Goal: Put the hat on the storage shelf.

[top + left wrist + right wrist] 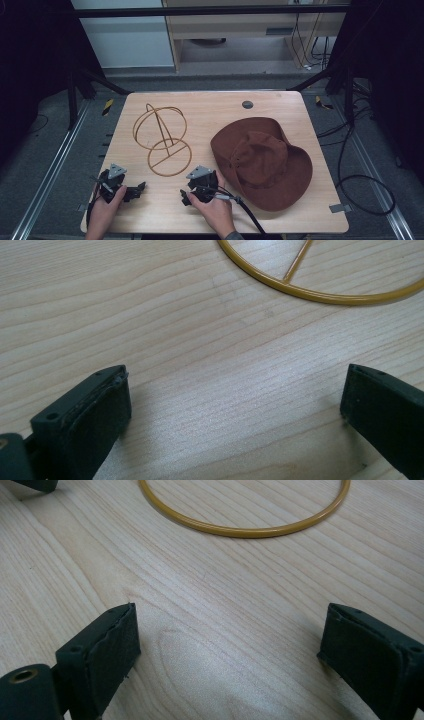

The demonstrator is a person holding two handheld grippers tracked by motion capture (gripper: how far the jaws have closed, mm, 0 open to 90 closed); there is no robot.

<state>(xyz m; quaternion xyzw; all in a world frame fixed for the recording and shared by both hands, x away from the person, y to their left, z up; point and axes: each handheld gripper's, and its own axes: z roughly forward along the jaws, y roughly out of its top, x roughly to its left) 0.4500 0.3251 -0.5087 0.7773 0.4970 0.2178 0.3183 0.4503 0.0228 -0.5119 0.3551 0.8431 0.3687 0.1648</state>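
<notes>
A brown wide-brimmed hat lies crown up on the right half of the wooden table. Left of it stands a gold wire hat stand, a round hoop head on a ring base. That ring base curves across the top of the left gripper view, and the ring also lies ahead in the right gripper view. My left gripper rests low at the near left, open, with bare wood between its jaws. My right gripper sits near the front centre, open and empty, just left of the hat brim.
A small grey disc is set into the table near its far edge. A tip of the left gripper's jaw shows at the top left of the right gripper view. Cables loop on the floor to the right, and black frame bars flank the table.
</notes>
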